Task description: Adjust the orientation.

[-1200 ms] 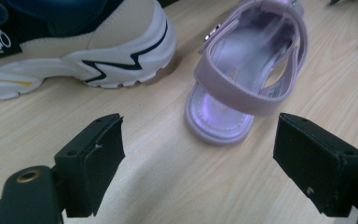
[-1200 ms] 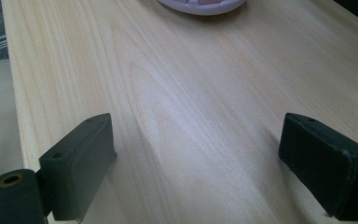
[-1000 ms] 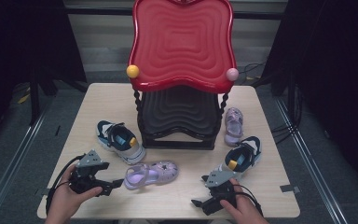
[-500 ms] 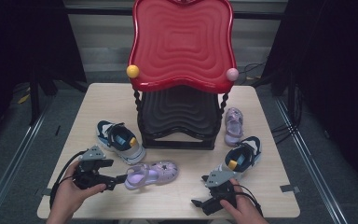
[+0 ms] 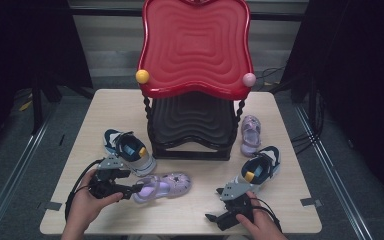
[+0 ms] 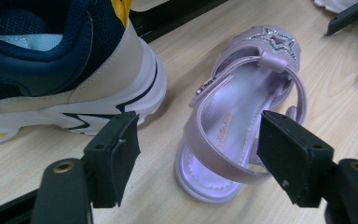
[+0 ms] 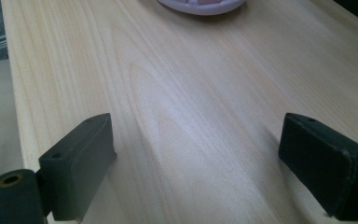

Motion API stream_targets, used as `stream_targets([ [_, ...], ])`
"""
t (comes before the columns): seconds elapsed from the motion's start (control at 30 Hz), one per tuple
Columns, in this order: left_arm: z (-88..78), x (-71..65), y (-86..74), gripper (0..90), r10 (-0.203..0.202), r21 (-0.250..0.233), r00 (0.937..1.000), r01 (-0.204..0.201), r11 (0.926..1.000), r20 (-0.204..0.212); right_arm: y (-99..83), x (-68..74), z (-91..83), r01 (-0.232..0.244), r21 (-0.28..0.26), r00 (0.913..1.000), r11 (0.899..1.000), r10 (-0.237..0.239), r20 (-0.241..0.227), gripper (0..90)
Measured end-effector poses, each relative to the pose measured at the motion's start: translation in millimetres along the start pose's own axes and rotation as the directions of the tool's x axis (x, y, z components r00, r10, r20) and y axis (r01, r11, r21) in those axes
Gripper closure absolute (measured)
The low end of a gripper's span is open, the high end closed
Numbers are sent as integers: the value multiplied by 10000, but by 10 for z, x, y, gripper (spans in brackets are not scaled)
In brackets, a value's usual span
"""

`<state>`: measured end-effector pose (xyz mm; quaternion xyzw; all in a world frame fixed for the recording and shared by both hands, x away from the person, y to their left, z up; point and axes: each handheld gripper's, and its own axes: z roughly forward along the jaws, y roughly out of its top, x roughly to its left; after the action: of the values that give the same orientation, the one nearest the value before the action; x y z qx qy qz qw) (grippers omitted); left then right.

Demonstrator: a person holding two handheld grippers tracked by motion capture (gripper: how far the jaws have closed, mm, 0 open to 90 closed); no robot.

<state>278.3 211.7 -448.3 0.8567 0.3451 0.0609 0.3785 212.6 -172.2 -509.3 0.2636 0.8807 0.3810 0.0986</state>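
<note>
Sneaker (image 6: 65, 65) just beside lilac sandal (image 6: 242, 126); left tongs (image 5: 130, 190) level, closing around its heel, untouching; right tongs (image 7: 200, 172) wide over desk (image 7: 177, 93).

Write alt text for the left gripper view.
A lilac sandal lies on a wooden table, its heel end between the open black jaws of the left gripper, which have just been closing without touching it. A navy and white sneaker sits beside it at upper left.
</note>
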Motion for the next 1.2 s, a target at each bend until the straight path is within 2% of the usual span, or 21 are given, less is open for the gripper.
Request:
stream_targets([
  [0.03, 24, -1, 0, 317, -133, 92, 9999, 133, 9999, 71, 0, 0, 1, -7, -9, 10000, 10000, 7, 2, 98],
  [0.1, 42, -6, -2, 330, -133, 80, 9998, 132, 9999, 149, 0, 0, -2, -17, 4, 10000, 10000, 17, 14, 98],
  [0.3, 103, -56, 27, 396, 325, 236, 9995, -325, 9992, 22, 0, 1, -2, -18, 4, 10000, 10000, 18, 15, 98],
  [0.33, 111, -66, 29, 412, 259, 264, 9996, -257, 9993, -65, 0, 0, -2, -9, 12, 10000, 10000, 9, 8, 98],
  [0.37, 118, -70, 33, 441, 400, 335, 9991, -396, 9987, -124, 0, 1, -2, -19, 5, 10000, 10000, 19, 14, 98],
  [0.63, 142, -93, 40, 540, 555, 533, 9985, -552, 9970, -30, 0, 1, -2, -20, 6, 10000, 10000, 20, 13, 98],
  [0.67, 142, -94, 43, 579, 650, 587, 9978, -642, 9962, -102, 0, 1, -2, -27, 11, 10000, 10000, 27, -2, 98],
  [0.77, 145, -105, 49, 622, 734, 739, 9971, -718, 9947, -194, 0, 1, -2, -22, 7, 10000, 10000, 22, 13, 98],
  [0.93, 145, -121, 52, 667, 879, 774, 9956, -852, 9934, -324, 0, 0, -2, -6, 13, 10000, 10000, 6, 10, 98],
  [1.2, 110, -180, 77, 703, 926, 1081, 9954, -894, 9901, -245, 0, 1, -2, -20, 7, 10000, 10000, 20, 14, 98],
])
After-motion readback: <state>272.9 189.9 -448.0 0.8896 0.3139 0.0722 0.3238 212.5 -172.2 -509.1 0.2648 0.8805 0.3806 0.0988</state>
